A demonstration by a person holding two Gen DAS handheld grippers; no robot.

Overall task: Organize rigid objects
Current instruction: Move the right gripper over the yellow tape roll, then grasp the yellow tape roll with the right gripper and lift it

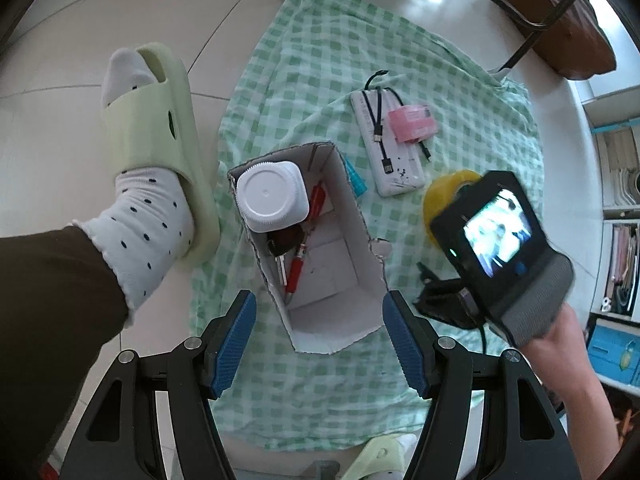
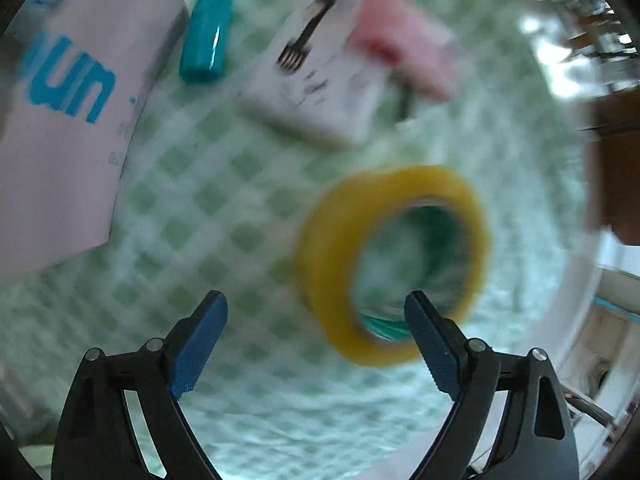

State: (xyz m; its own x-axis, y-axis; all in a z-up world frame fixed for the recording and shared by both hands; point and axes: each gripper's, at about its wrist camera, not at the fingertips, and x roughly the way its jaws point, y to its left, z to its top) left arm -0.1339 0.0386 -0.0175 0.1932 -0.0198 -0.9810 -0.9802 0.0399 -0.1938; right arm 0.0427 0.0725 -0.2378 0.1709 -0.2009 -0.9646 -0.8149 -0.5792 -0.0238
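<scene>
Currently the right gripper (image 2: 316, 334) is hovering wide open and empty over the yellow tape roll (image 2: 394, 264) lying on the checked cloth (image 2: 192, 184); one pad entering the core risks flipping the roll.

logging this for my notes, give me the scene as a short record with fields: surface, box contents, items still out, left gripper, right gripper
surface: green checked cloth on a tiled floor
box contents: cardboard box holds a white-capped bottle, red pens and a key
items still out: yellow tape roll, white power bank with a pink box on it, teal cap beside the box
left gripper: open above the box, holding nothing
right gripper: open, near the tape roll, not gripping it
</scene>
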